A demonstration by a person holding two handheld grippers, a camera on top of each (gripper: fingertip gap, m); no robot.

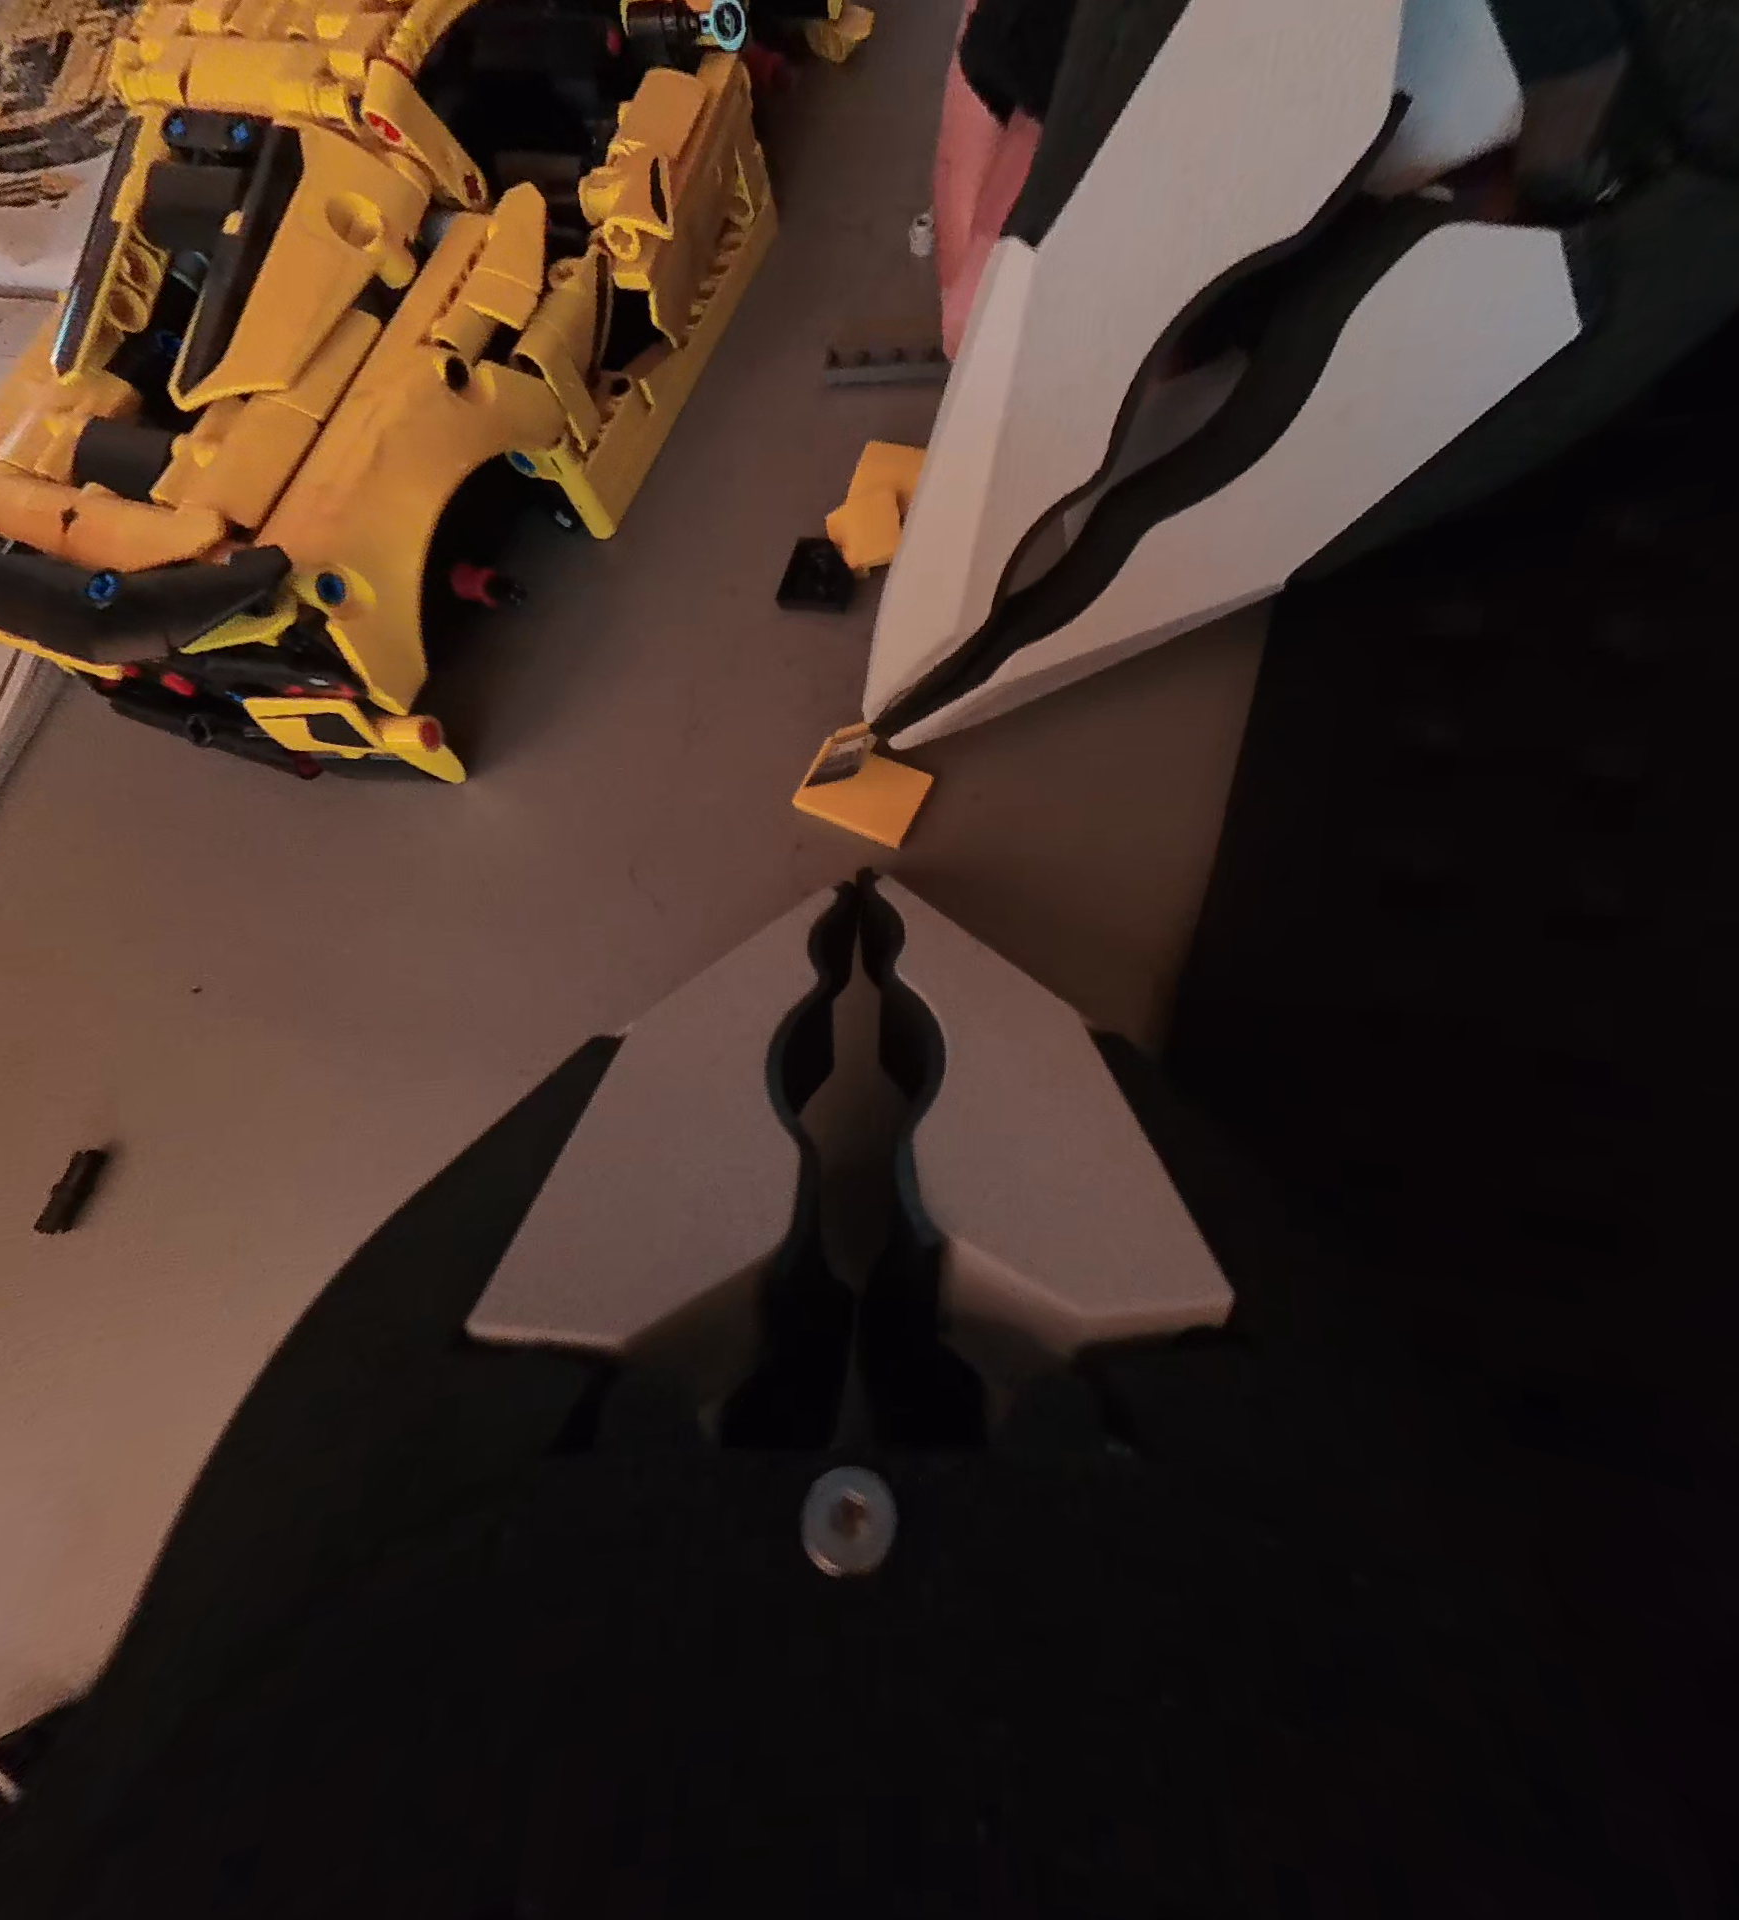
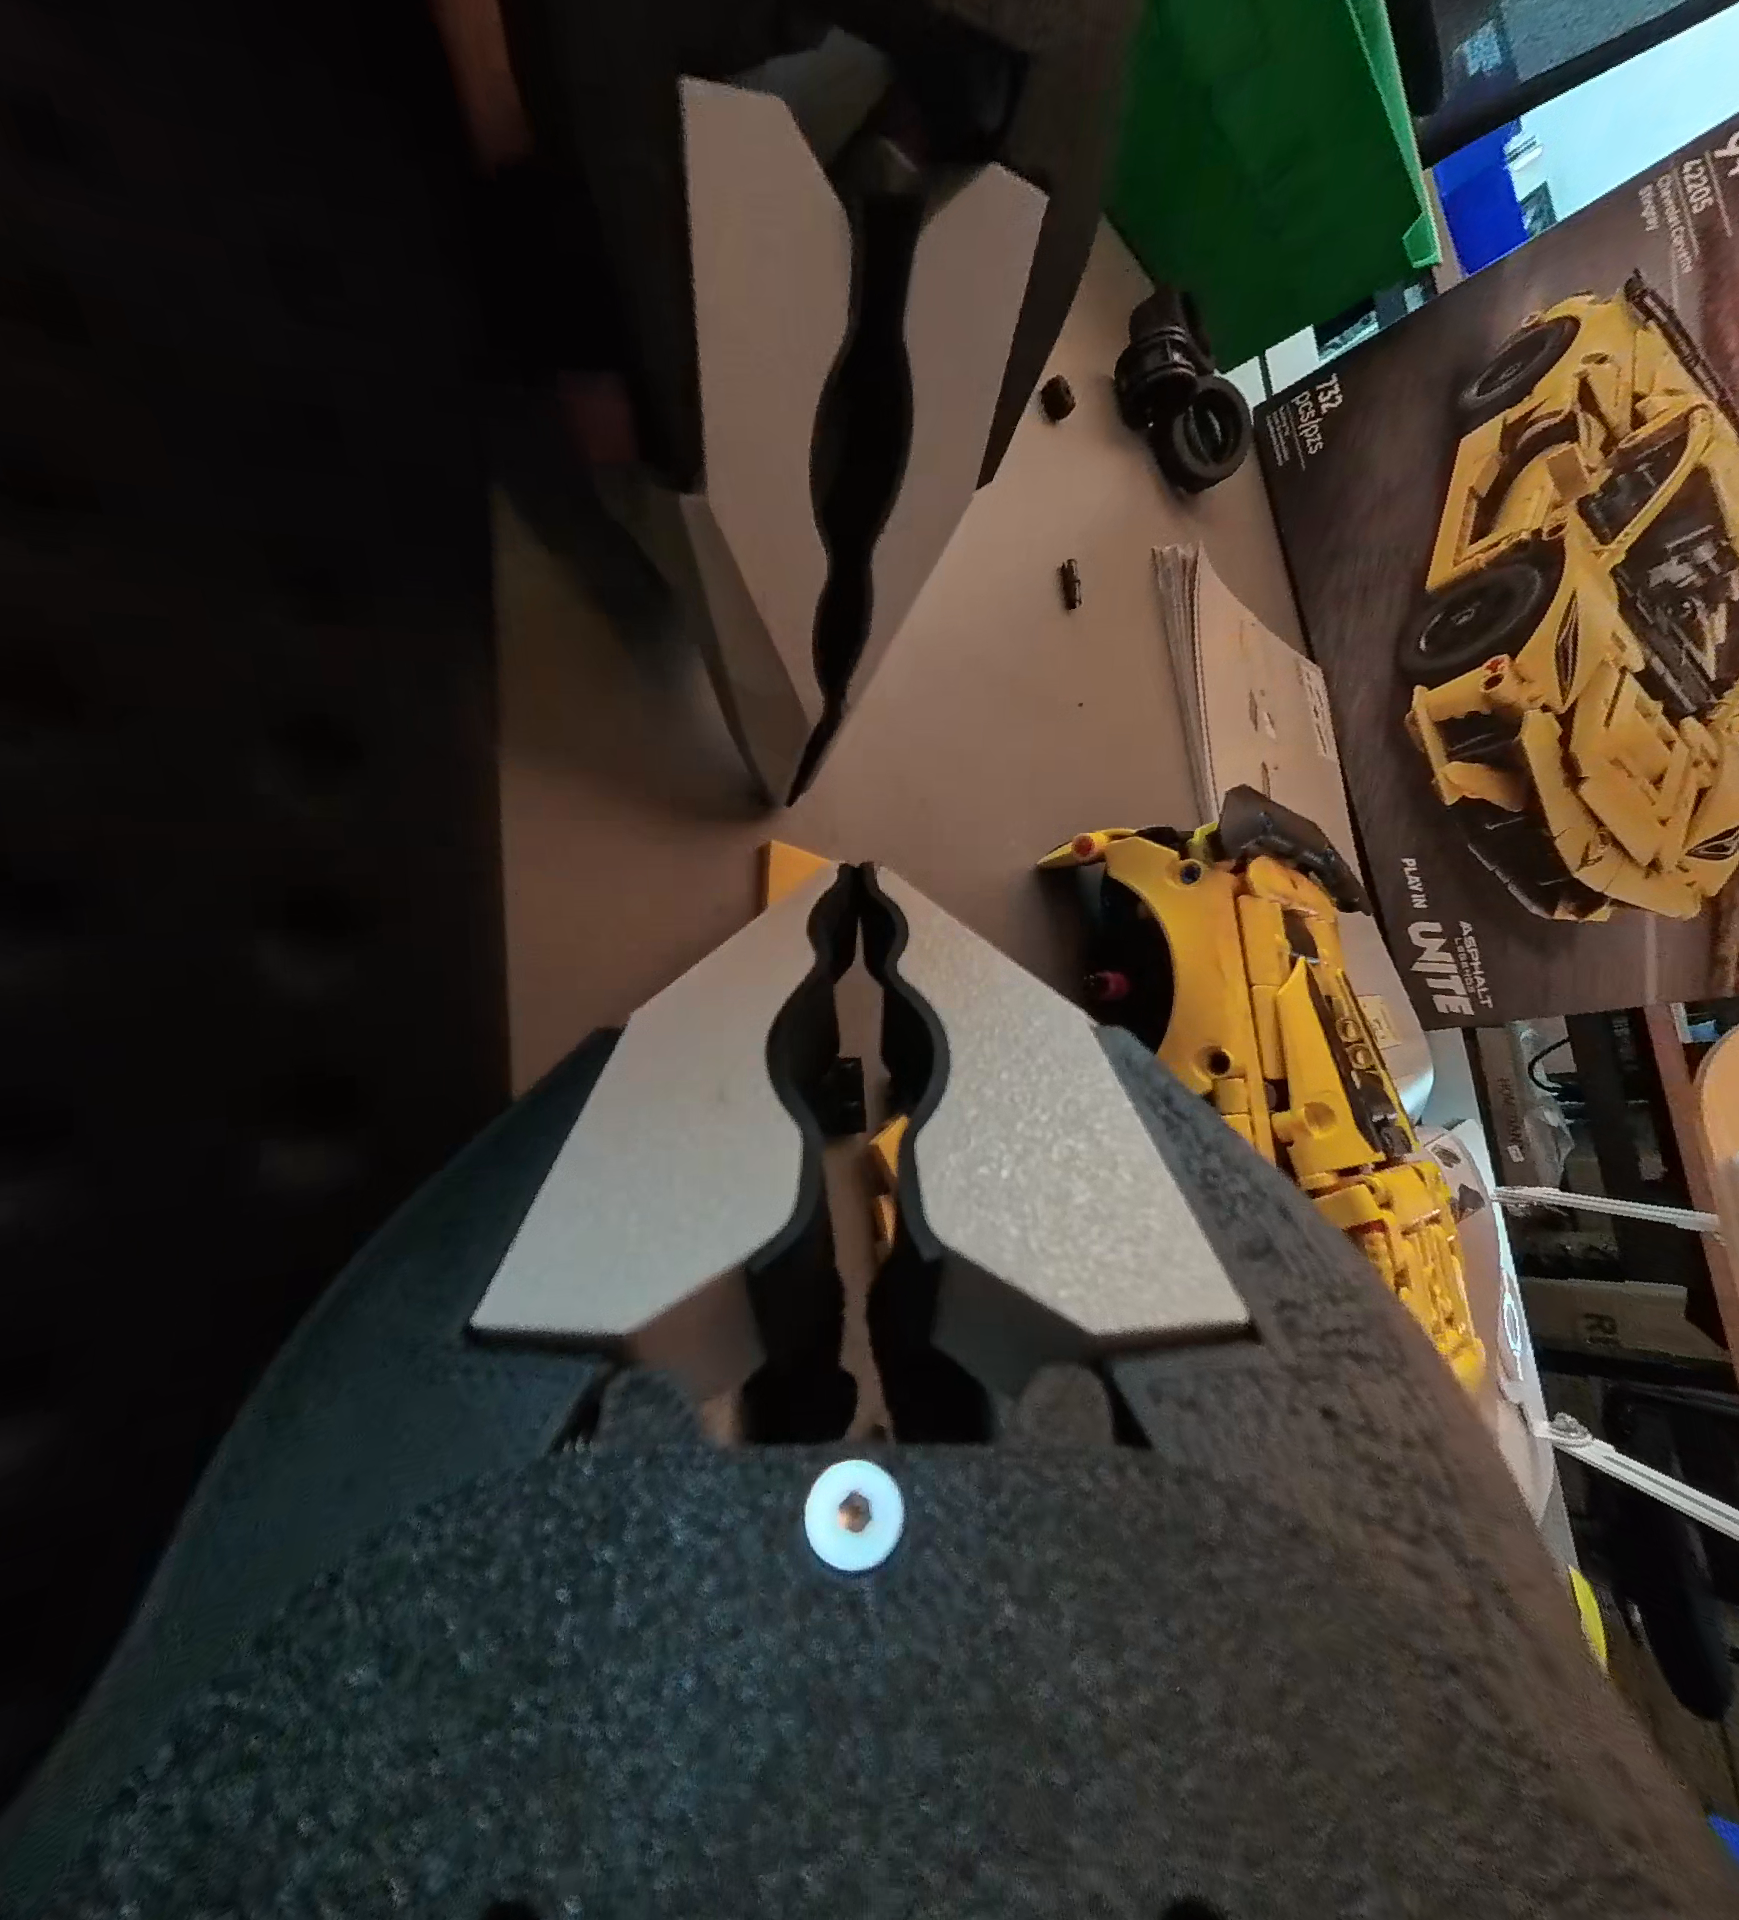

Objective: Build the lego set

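Note:
A part-built yellow lego car (image 1: 325,343) stands on the table at the upper left; it also shows in the right wrist view (image 2: 1260,997). A flat yellow tile (image 1: 875,805) lies on the table near its edge, with a small framed piece (image 1: 844,761) on its far corner. My right gripper (image 2: 860,871) is shut; in the left wrist view its tips (image 1: 880,736) touch that small piece. The tile peeks out behind my right fingertips (image 2: 782,868). My left gripper (image 1: 863,885) is shut just short of the tile, with nothing showing between its pads.
Loose parts lie by the car: a black piece (image 1: 818,577), a yellow piece (image 1: 875,499), a grey beam (image 1: 886,364) and a black pin (image 1: 70,1190). The set's box (image 2: 1571,623), a booklet (image 2: 1249,675), black tyres (image 2: 1182,395) and a green bin (image 2: 1260,156) stand farther off. Both grippers' tips are close together, under 4 cm apart. The black pin (image 1: 70,1190) is about 15 cm from my left fingertips.

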